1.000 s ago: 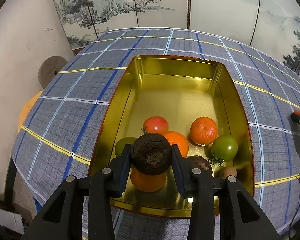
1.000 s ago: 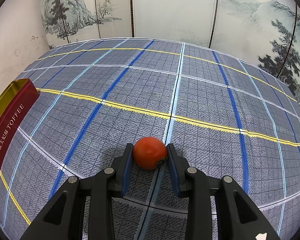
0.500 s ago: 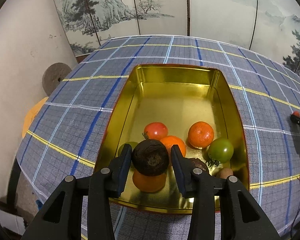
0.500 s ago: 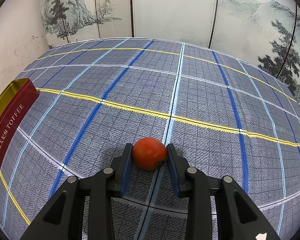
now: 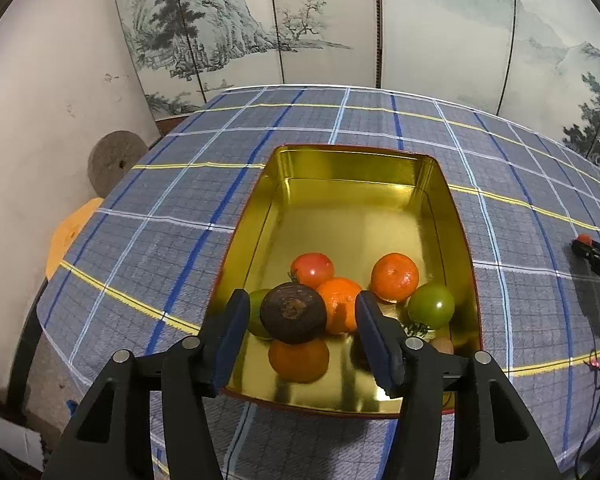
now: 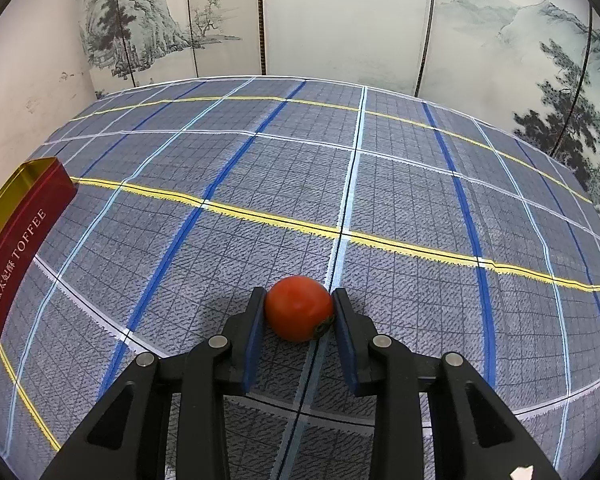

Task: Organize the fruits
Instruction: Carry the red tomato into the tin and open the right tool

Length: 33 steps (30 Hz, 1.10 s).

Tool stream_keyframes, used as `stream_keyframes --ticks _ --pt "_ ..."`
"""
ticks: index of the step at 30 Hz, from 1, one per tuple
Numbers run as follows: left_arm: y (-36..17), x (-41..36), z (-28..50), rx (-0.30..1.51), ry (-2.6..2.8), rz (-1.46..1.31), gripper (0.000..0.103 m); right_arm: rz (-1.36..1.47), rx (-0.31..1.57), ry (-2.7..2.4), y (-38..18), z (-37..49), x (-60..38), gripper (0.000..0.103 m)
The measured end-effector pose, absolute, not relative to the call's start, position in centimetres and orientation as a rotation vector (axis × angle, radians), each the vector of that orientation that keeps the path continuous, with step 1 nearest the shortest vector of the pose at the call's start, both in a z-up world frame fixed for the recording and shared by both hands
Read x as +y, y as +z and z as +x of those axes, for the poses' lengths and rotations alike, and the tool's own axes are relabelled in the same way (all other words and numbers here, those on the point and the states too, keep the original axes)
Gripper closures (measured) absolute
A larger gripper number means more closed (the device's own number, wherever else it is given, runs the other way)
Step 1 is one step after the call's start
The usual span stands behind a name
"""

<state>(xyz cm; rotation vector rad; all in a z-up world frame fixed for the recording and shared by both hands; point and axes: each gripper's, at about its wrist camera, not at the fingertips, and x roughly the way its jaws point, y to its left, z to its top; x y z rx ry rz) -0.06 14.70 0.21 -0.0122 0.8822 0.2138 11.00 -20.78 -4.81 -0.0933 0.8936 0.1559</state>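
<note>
A gold tin (image 5: 352, 200) holds several fruits: a red tomato (image 5: 313, 269), oranges (image 5: 394, 277), a green tomato (image 5: 431, 305). My left gripper (image 5: 300, 320) is open above the tin's near end. A dark brown fruit (image 5: 293, 313) sits between its fingers, free of both pads, over an orange (image 5: 299, 360). My right gripper (image 6: 299, 312) is shut on a red tomato (image 6: 299, 307) just above the checked cloth. The tin's red side (image 6: 16, 248) shows at the far left of the right wrist view.
A blue checked cloth (image 6: 340, 184) covers the table. A painted folding screen (image 5: 380, 32) stands behind. The table's left edge drops off near a round grey disc (image 5: 116, 160). The right gripper's tip (image 5: 596, 254) shows at the far right of the left wrist view.
My left gripper has opened and let go of the dark brown fruit, and has drawn back from the tin. The right gripper has not moved.
</note>
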Motion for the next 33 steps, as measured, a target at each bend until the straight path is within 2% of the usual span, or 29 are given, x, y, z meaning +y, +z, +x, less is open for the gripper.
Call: stream_keyframes --ticks 14,19,33 --pt "1.0 15.4 -1.1 0.853 0.248 -0.020 0.038 -0.077 0.842 0.235 -1.4 9.5 -18.4 0.073" --pt "1.7 16.3 -1.5 0.833 0.268 -0.040 0.033 -0.091 0.816 0.326 0.5 8.4 -15.0 0.073" --pt "1.9 18.7 -3.2 0.840 0.309 -0.084 0.033 -0.164 0.776 0.623 3.4 4.4 -2.5 0.073"
